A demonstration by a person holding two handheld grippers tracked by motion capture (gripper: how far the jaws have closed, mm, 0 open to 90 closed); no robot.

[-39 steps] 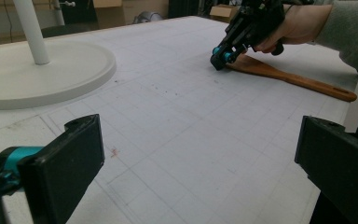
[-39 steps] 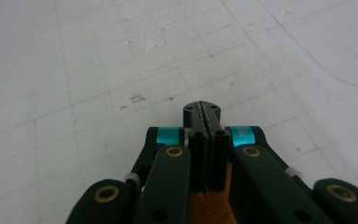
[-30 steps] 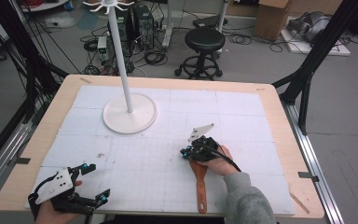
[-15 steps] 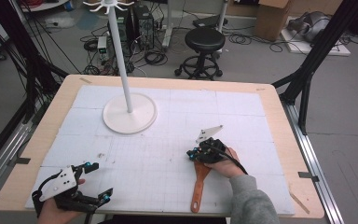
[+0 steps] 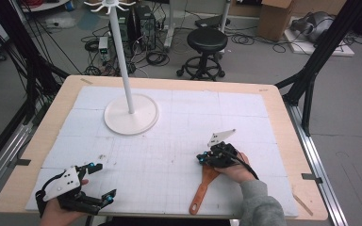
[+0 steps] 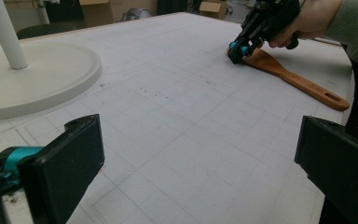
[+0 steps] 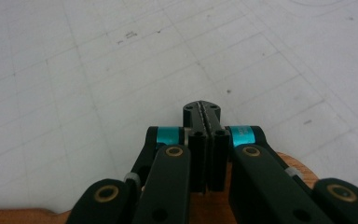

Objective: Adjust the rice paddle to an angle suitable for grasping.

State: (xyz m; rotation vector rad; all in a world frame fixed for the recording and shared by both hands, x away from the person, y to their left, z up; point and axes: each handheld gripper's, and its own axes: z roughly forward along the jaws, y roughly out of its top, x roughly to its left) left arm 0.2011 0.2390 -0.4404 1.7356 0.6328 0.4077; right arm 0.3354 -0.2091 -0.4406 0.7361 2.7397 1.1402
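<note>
surface: white gridded mat (image 5: 179, 141) on a wooden table (image 5: 283, 117), hook stand (image 5: 131, 114) at far left
room: stool (image 5: 207, 42), cables on floor
spatula (image 5: 203, 187): flat on mat by near edge, handle toward me, blade under my right gripper (image 5: 201, 159)
right gripper: jaws were pressed together above blade, nothing visibly pinched
left gripper (image 5: 101, 181): jaws spread, empty

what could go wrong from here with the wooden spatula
The right gripper has its fingers shut at the blade end of the wooden spatula, so the long handle could swing or slip if it is lifted. The handle's tip lies near the table's front edge, so a drag toward the person might push it off. The left gripper rests open, too far away to steady it.
</note>
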